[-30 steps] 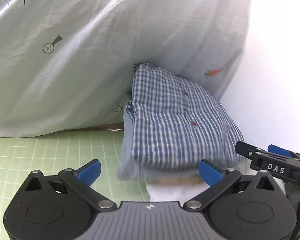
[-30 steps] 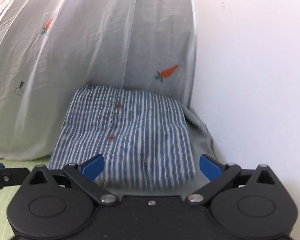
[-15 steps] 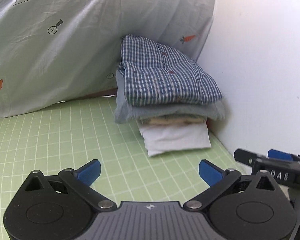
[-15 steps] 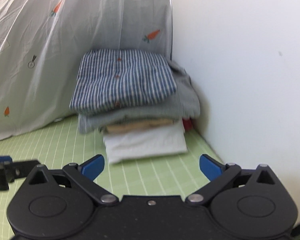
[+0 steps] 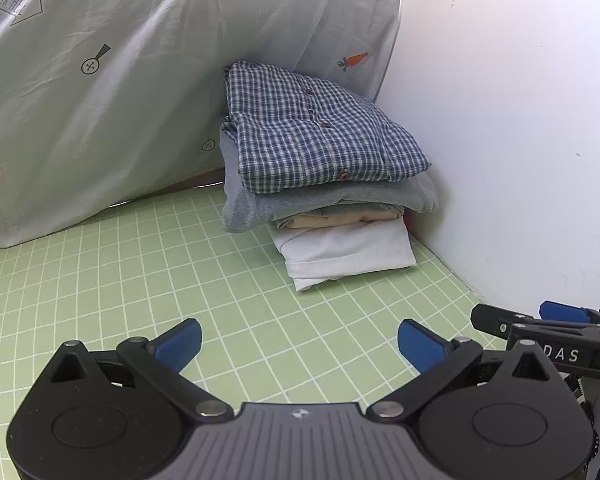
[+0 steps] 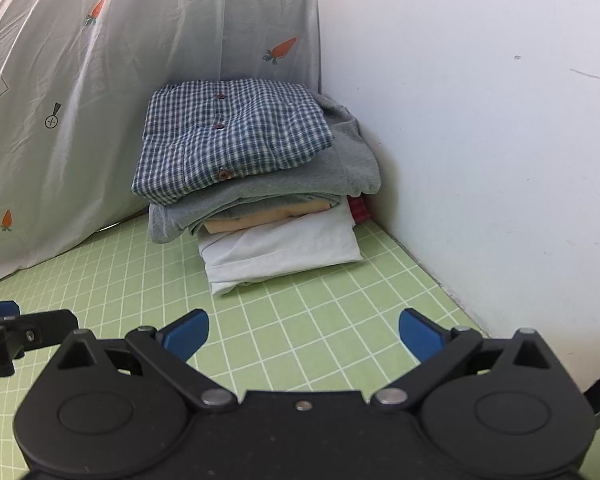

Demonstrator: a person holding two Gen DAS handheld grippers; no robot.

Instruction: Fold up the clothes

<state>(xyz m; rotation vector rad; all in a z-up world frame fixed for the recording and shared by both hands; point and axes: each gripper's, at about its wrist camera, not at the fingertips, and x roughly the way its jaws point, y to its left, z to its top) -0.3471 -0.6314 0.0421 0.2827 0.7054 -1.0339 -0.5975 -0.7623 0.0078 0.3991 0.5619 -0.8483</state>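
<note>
With the left gripper (image 5: 298,346) and right gripper (image 6: 303,336) both wide and empty, the soft, light checked shirt (image 6: 228,136) tops the far stack (image 5: 340,216), best pinched at a folded edge.

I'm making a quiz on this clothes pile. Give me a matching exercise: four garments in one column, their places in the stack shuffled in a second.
Garments:
1. checked shirt
2. grey garment
3. beige garment
4. white garment

Places:
A. bottom, on the green mat
B. top
C. just under the top
D. just above the bottom

Pairs: 1-B, 2-C, 3-D, 4-A
</note>
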